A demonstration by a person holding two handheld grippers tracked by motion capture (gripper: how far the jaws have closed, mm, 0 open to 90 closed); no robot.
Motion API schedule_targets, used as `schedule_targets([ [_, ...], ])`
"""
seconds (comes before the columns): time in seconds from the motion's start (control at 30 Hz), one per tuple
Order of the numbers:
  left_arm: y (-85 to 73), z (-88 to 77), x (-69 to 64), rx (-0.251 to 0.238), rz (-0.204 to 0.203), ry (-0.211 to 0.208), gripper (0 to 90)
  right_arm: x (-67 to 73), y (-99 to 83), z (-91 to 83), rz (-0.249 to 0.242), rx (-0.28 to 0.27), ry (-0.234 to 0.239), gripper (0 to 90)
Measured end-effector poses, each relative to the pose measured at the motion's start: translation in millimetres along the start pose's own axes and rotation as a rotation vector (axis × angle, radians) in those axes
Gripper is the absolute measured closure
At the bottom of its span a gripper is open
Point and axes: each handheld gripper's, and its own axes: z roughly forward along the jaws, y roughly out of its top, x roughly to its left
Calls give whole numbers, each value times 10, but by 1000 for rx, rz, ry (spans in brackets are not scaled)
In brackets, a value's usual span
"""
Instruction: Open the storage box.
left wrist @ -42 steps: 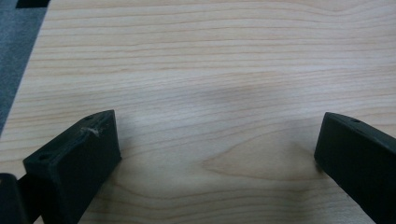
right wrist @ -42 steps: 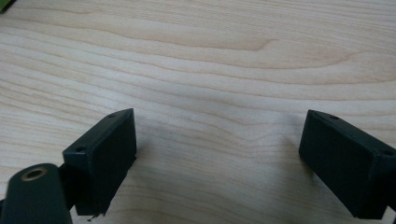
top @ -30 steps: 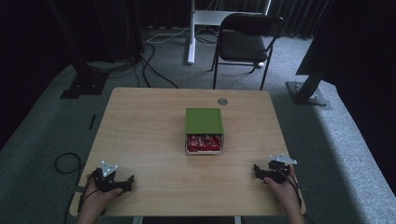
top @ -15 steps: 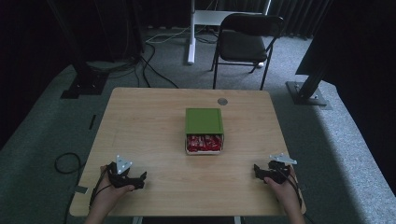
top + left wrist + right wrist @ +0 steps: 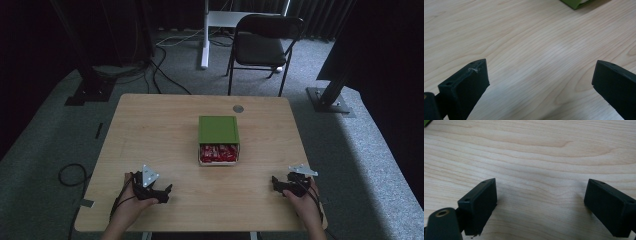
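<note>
A green box lies at the middle of the wooden table. Its near end is open and shows red packets inside. My left gripper rests near the front edge, left of the box and well short of it. It is open, with its jaws wide apart over bare wood, and a corner of the green box shows far ahead. My right gripper sits near the front right corner, open as well, nothing between its jaws.
A small grey round cap is set in the table behind the box. Beyond the table stand a black folding chair, a white desk leg and black stand bases. Cables lie on the floor.
My left gripper has slid to the right along the front edge, closer to the table's middle. The right gripper and the box have stayed put.
</note>
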Motion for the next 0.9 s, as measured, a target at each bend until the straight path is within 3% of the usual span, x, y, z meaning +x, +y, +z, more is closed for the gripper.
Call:
schedule_targets([
  [0.33,141,153,-233,-21,70,-27,15,-1,0,1,-1,0,0,108],
  [0.63,263,212,-421,-52,160,-16,15,-4,3,3,-1,0,2,109],
  [0.9,307,266,-531,-39,223,-5,15,-7,5,6,-2,0,3,109],
])
